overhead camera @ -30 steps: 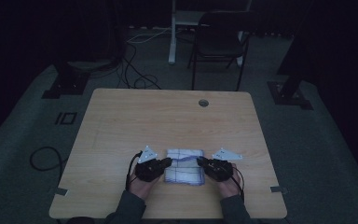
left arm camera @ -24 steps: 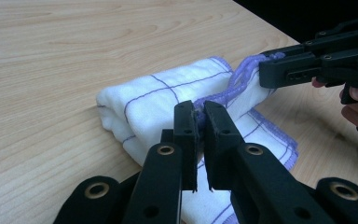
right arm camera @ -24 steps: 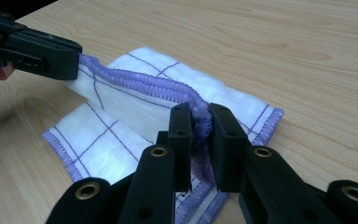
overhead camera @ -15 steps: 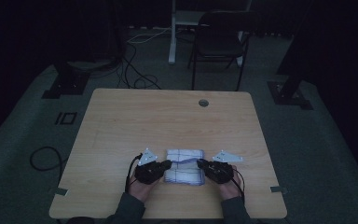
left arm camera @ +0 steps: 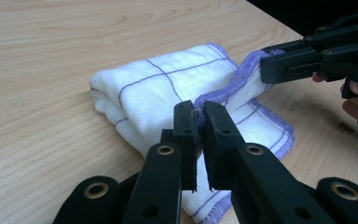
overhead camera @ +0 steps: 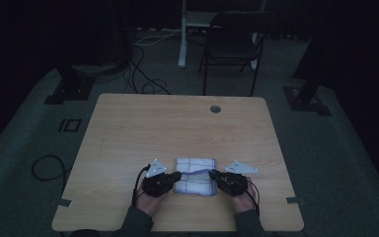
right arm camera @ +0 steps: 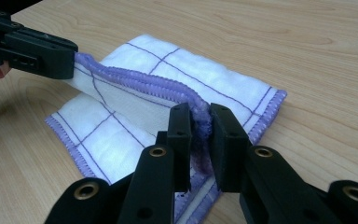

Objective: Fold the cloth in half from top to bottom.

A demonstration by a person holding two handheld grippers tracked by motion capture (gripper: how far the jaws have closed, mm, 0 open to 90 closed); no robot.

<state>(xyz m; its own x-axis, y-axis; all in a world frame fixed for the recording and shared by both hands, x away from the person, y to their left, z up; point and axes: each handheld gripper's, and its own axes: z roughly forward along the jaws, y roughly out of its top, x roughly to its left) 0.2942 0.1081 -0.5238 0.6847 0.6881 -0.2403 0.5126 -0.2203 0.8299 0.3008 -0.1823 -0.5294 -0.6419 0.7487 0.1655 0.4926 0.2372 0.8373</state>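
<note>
1. Pale woodgrain table (overhead camera: 177, 128); dim room.
2. Folded white waffle-weave cloth (overhead camera: 195, 175), purple grid and hem, lies near front edge.
3. Left gripper (left arm camera: 199, 116) and right gripper (right arm camera: 200, 122) each pinch the ruffled hem.

The high view is very dim, its far corners sinking into black, while both gripper views are brightly, evenly lit and sharp, with soft shadows and no glare.

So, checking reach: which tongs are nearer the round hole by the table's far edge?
Right. The right tongs, shut on the cloth hem, sit almost straight in front of the hole; the left tongs hold the same hem farther left.
</note>
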